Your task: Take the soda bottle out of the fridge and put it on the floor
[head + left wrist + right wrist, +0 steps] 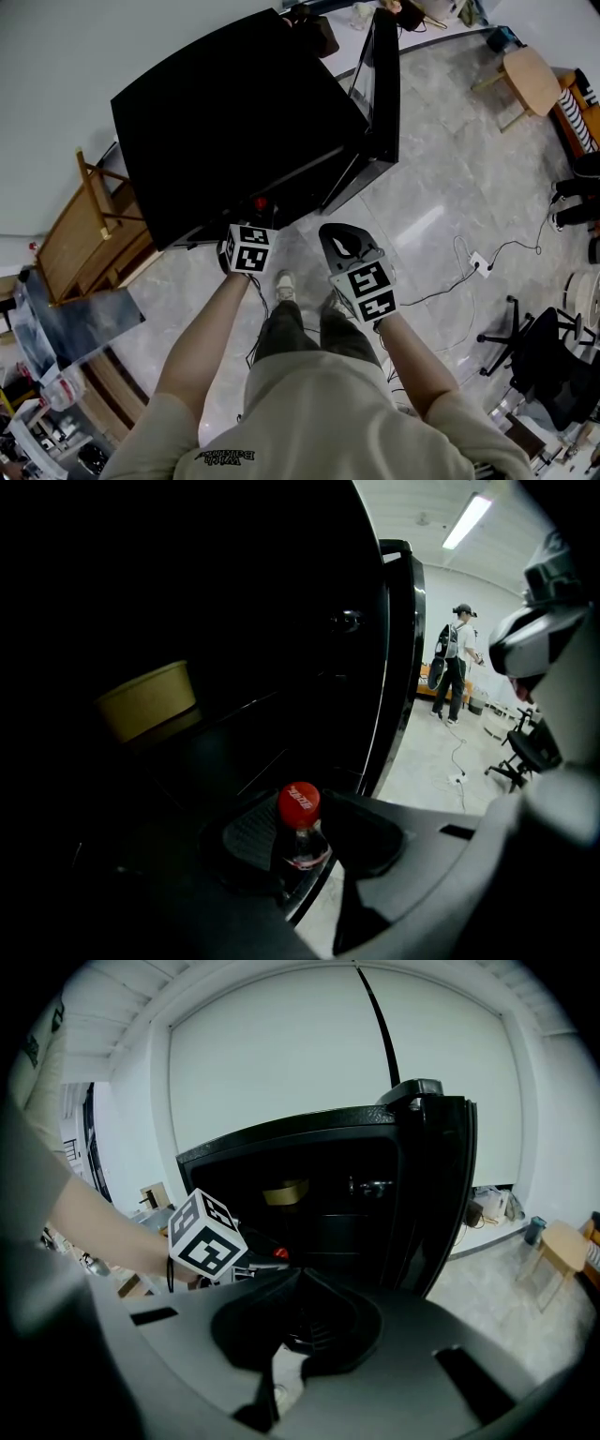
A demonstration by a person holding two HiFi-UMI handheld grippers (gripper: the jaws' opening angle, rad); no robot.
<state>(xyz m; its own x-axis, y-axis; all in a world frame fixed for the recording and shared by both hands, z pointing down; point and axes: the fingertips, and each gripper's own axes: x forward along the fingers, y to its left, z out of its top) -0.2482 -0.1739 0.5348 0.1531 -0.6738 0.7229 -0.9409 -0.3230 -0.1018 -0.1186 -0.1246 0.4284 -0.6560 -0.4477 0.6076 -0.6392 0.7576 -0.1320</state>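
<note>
**Item:** soda bottle [298,850], red cap [299,804], standing low at the front edge of the open black fridge [234,122].
- The bottle is dark against a dark interior. Below the neck label its outline is lost, and what it stands on cannot be made out.
- The fridge interior is largely unlit. A tan paper bowl [148,700] on a higher shelf is the only other content legible.

**Views compared:**
- The head view shows the fridge from above, with its door [380,94] swung open. Of the bottle it shows only a red speck.
- The left gripper view is the only one to show the bottle's neck and label. It also shows a person [455,663] standing far off on the grey floor [427,761].
- The right gripper view takes in the whole open cabinet and the other hand's marker cube [206,1237].

**Entry, left gripper** [299,795]: the jaws are partly apart, one on each side of the bottle's neck and shoulder. The pads appear to press on it, though the dark makes contact hard to confirm.

**Entry, right gripper** [300,1274]: the jaws are closed together with nothing between them. It is held in front of the fridge, outside the cabinet.
</note>
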